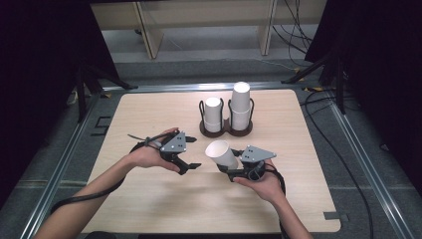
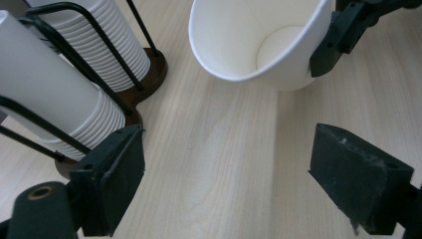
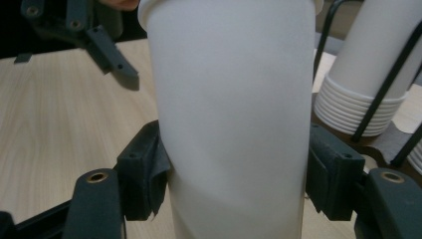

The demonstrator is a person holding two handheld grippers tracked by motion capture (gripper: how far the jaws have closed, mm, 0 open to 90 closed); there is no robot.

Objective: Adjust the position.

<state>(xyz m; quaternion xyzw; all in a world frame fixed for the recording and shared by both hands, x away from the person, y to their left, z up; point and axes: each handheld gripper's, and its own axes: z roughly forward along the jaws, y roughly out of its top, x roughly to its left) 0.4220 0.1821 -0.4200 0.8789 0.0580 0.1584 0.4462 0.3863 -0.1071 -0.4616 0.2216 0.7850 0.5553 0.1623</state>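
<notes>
Paper cup (image 1: 222,154), plain white, sits pinched in the right tool (image 1: 234,169) a little toward the person's edge from the middle of the counter (image 1: 149,199), raised off the wood. In the right gripper view the two black pads press into the cup's (image 3: 231,114) side wall low down, denting it slightly on one side. The cup's long axis lies tilted, not upright: its open mouth points up and toward the left tool (image 1: 191,167), its base back toward the right hand (image 1: 259,181).

That left tool hangs just beside the cup, jaws spread and nothing between them; in the left gripper view only bare wood lies between its pads, with the cup's (image 2: 259,42) mouth facing it just ahead. So the left hand (image 1: 149,157) is the free one and the nearer to the rim, and any hand-over or pull would likely run along the cup's axis.

Toward the far edge stands a dark twin wire holder (image 1: 226,127) with two stacks of cups (image 1: 240,104), the right stack taller. No brand, label or writing can be read on anything.
</notes>
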